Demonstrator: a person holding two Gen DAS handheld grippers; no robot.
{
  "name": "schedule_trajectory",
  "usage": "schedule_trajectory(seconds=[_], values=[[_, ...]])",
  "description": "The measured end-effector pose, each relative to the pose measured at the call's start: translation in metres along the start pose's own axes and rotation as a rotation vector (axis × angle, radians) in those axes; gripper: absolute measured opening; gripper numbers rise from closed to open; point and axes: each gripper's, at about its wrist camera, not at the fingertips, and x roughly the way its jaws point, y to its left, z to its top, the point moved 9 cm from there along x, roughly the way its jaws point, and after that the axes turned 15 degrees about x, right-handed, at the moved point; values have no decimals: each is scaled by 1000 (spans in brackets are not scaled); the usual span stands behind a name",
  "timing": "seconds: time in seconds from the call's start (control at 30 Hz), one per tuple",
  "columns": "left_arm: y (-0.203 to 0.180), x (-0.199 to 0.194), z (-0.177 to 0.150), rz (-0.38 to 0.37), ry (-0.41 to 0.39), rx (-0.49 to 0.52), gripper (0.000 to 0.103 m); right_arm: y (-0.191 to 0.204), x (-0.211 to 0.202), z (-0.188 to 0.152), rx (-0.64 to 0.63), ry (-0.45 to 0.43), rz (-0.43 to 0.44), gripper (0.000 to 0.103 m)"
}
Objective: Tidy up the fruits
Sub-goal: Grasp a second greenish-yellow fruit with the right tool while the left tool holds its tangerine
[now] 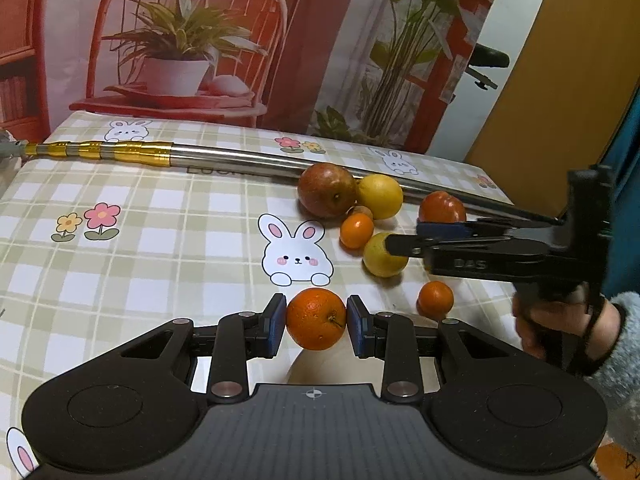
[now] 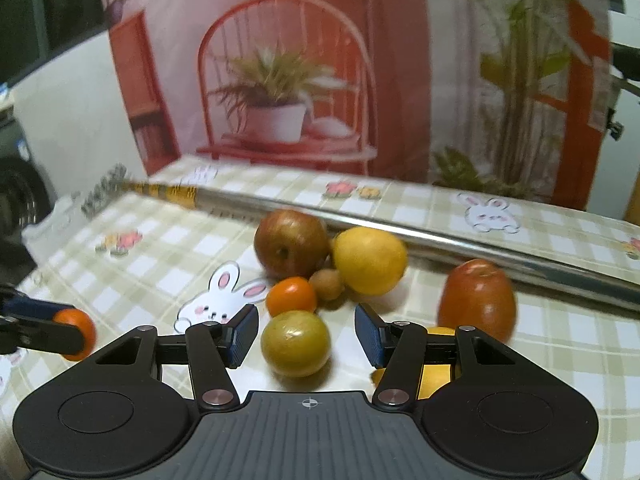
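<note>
- Worktop (image 1: 168, 216), checked cloth with rabbit and flower prints: bears a long metal pole (image 1: 240, 158) along its far side; fruit nudged against the pole could roll along it.
- Left hand-held gripper (image 1: 316, 320): clamped on an orange (image 1: 315, 319), pads on both flanks, lifted clear of the cloth. Risk: a round, smooth skin may squirt out if the hold slackens or the hand swings quickly.
- Fruit cluster, right of centre: apple (image 1: 326, 189), lemon (image 1: 380, 196), small mandarin (image 1: 356, 231), all touching. Risk: a bump scatters the group.
- Right hand-held gripper (image 2: 306, 334): jaws apart, straddling a yellow-green fruit (image 2: 295, 343) without pressing it. Risk: closing off-centre pushes it away.
- Red apple (image 2: 478, 300), near the right edge: may roll off if knocked.
</note>
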Motion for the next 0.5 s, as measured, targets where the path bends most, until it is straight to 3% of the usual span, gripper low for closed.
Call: schedule_trajectory(seconds=[0.33,0.5], values=[[-1,-3,-14,-15,7,-38,35,1,23,-12,18,80,-17,50],[-3,-5,-17,-18,9,-37,35,0,26,-14,20,85,-30,44]])
